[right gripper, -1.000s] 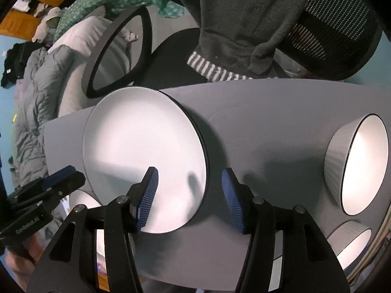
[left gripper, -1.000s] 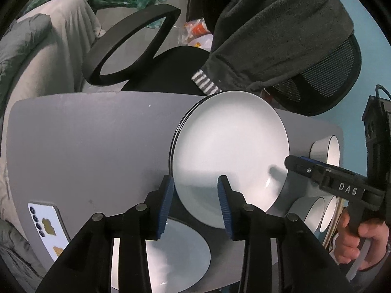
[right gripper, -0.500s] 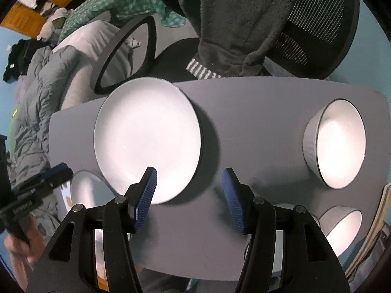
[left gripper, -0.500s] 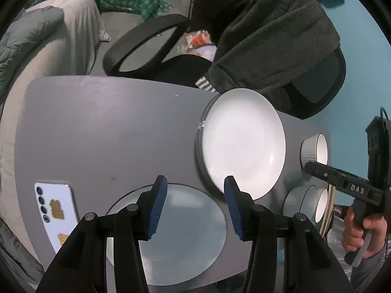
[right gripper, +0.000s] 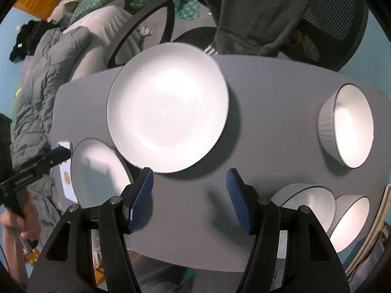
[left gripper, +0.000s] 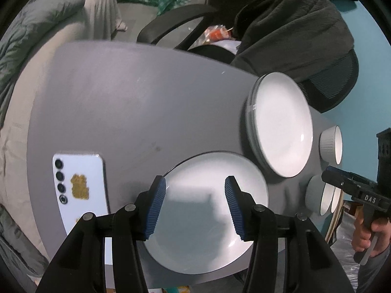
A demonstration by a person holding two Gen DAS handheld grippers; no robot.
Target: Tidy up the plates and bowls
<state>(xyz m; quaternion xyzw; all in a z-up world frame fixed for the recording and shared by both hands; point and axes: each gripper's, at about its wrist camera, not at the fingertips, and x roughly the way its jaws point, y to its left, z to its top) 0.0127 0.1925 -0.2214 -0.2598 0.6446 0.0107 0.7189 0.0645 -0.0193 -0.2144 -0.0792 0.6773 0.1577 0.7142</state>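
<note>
A stack of white plates [left gripper: 281, 124] [right gripper: 168, 105] lies at the far side of the grey table [left gripper: 136, 107]. A single white plate [left gripper: 210, 212] [right gripper: 97, 171] lies near the front edge. My left gripper [left gripper: 194, 205] is open and empty, hovering above that single plate. My right gripper [right gripper: 189, 199] is open and empty above bare table, just in front of the stack. Three white ribbed bowls stand at the right: one far [right gripper: 347, 127] and two near the front edge, one [right gripper: 305, 202] beside the other [right gripper: 352, 219].
A white phone [left gripper: 78, 190] lies face down at the table's left front. An office chair with a dark garment [left gripper: 288, 22] stands behind the table. A grey duvet [left gripper: 29, 39] lies to the left.
Both grippers have drawn back from the plate stack toward the front edge. The left one has moved left and now hangs over the single plate. Both stay open.
</note>
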